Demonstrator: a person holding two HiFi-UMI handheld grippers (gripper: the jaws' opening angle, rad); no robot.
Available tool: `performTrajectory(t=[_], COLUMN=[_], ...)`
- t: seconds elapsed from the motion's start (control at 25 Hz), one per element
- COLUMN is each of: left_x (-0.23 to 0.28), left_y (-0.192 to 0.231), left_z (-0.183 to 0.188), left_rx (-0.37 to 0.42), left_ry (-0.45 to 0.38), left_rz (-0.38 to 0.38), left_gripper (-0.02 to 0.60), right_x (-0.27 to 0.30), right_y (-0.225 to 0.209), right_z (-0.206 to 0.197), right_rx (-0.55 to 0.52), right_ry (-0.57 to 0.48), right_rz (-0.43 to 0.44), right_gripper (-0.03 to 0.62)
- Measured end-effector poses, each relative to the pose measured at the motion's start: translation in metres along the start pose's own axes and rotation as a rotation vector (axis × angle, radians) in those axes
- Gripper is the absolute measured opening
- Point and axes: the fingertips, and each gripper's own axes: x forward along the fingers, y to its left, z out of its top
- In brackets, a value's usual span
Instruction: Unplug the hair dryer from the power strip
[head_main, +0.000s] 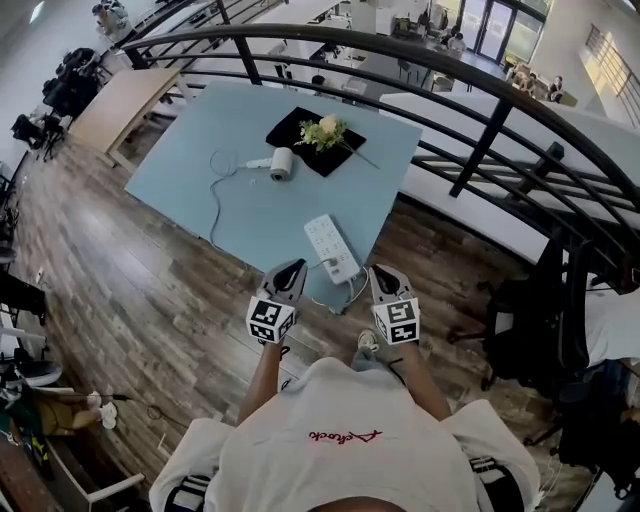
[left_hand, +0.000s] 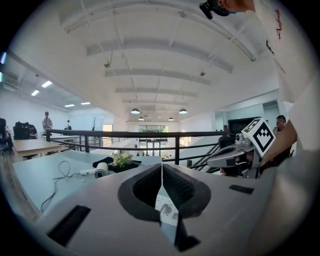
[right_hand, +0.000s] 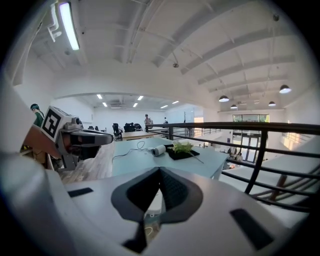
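Note:
A white hair dryer (head_main: 281, 163) lies on the light blue table (head_main: 190, 175), and its cord (head_main: 214, 205) loops toward the white power strip (head_main: 331, 248) near the table's front edge. A plug sits in the strip's near end. My left gripper (head_main: 297, 267) and right gripper (head_main: 379, 270) hover side by side just short of that edge, both shut with nothing held. In the left gripper view the shut jaws frame the power strip (left_hand: 167, 207), with the hair dryer (left_hand: 99, 171) farther left. The right gripper view shows the hair dryer (right_hand: 159, 150) beyond its shut jaws.
A black mat with a bunch of flowers (head_main: 322, 133) lies at the table's far side. A curved black railing (head_main: 480, 150) runs behind and to the right of the table. Wooden floor lies to the left, and a black chair (head_main: 545, 320) stands at the right.

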Motion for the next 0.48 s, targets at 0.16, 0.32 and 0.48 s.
performTrajectory(t=[0.16, 0.32, 0.48], left_x=[0.021, 0.038, 0.049], left_y=[0.007, 0.009, -0.001], left_z=[0.002, 0.002, -0.009], left_rx=[-0.001, -0.015, -0.037], left_ry=[0.009, 0.007, 0.023], left_rz=[0.040, 0.077, 0.078], left_gripper=[0.017, 0.017, 0.017], right_x=[0.019, 0.033, 0.044], right_y=[-0.017, -0.030, -0.036], right_z=[0.001, 0.002, -0.002], right_rx=[-0.002, -0.011, -0.010], right_ry=[0.003, 0.008, 0.019], right_rz=[0.044, 0.088, 0.116], right_gripper=[0.017, 0.017, 0.017])
